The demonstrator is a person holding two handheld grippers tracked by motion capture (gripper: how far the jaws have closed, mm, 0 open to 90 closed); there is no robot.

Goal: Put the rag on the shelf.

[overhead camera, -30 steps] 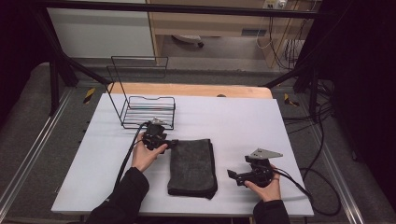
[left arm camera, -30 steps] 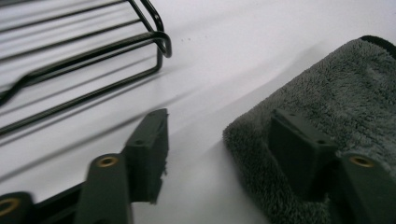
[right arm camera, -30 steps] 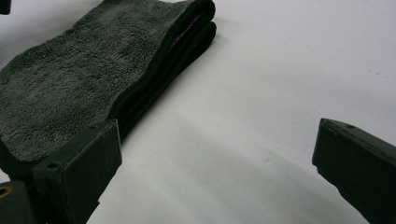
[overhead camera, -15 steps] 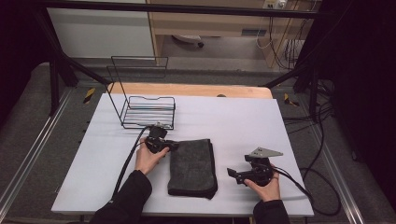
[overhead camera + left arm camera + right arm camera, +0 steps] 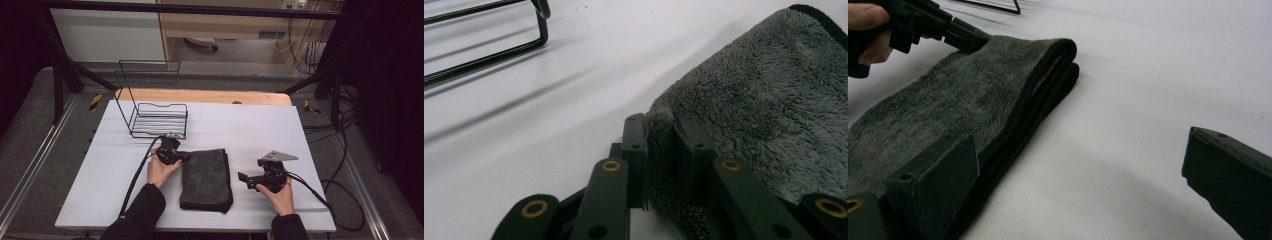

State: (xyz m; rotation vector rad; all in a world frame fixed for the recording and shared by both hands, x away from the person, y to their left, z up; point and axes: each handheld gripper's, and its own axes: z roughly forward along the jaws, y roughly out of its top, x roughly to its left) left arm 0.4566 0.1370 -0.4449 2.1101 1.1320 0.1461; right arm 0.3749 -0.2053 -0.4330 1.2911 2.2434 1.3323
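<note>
high view: my left gripper [image 5: 186, 156], left of centre in the frame, meets the upper left corner of the folded grey towel [image 5: 206, 179], which lies at lower centre of the white table [image 5: 90, 175]. the towel's long axis runs from the upper part of the frame toward the lower edge, slightly tilted. my left hand [image 5: 161, 171] sits just below the gripper, forearm entering from the bottom edge. the black wire rack [image 5: 157, 117] stands in the upper left, near the gripper but apart from it.

left gripper view: my two black jaws are nearly closed on the towel [image 5: 769, 105] corner, a fold of pile pinched between them at lower centre; the towel spreads to the upper right.

high view, right side: my right gripper [image 5: 244, 178] rests low at right of centre, pointing left toward the towel's right long edge, just beside it without touching. my right hand [image 5: 278, 192] holds it from below.

right gripper view: my jaws stand wide apart, holding nothing; the towel's stacked folds [image 5: 1043, 90] lie left of the gap, the left gripper [image 5: 968, 41] on the far corner at upper left.

judgement: the left gripper is the engaged one; the next move likely turns on lifting this corner along the long axis.
</note>
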